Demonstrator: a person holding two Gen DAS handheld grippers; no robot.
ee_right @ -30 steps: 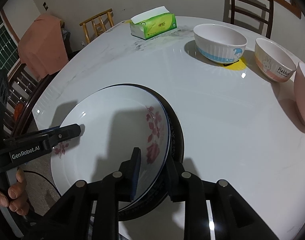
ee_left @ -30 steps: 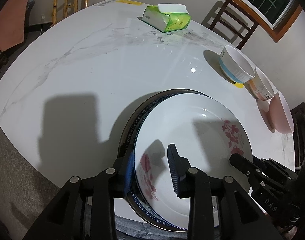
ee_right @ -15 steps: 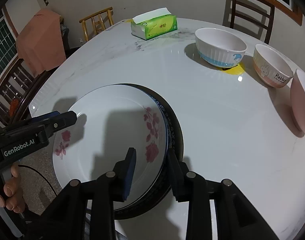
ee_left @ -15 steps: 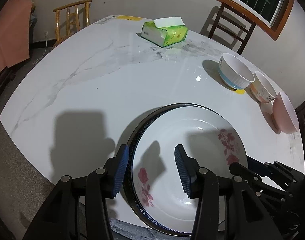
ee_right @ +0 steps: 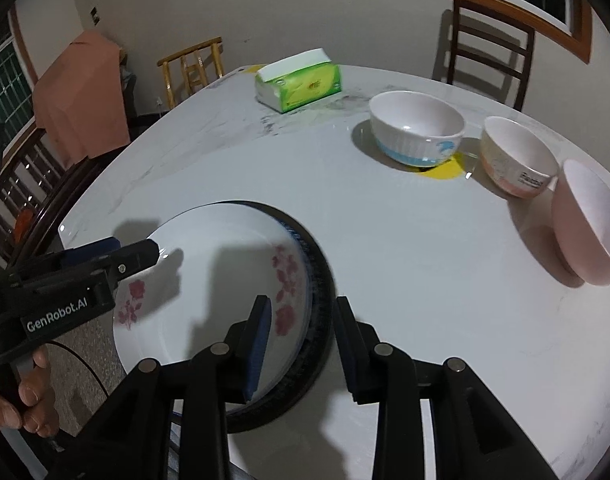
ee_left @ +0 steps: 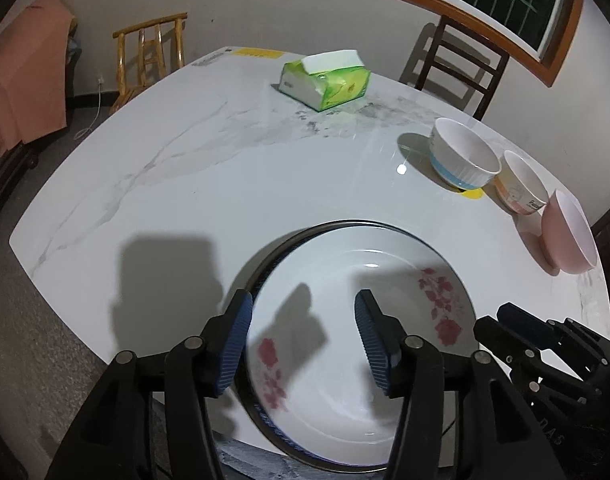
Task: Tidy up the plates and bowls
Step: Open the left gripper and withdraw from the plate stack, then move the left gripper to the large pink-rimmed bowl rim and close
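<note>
Two plates are stacked at the near edge of a white marble table [ee_left: 225,184]: a white plate with red flowers [ee_left: 365,332] is nested inside a dark-rimmed plate [ee_right: 319,280]. The left gripper [ee_left: 303,338] is held above the flowered plate's near left rim, its jaws spread wide and gripping nothing. The right gripper [ee_right: 301,340] is positioned over the stack's right edge, its jaws likewise parted and empty. Three bowls are lined up along the table's right side: a white bowl with a blue band [ee_right: 417,128], a cream bowl [ee_right: 517,156] and a pink bowl [ee_right: 589,216]. A green tissue pack [ee_left: 325,80] is seen at the far side.
</note>
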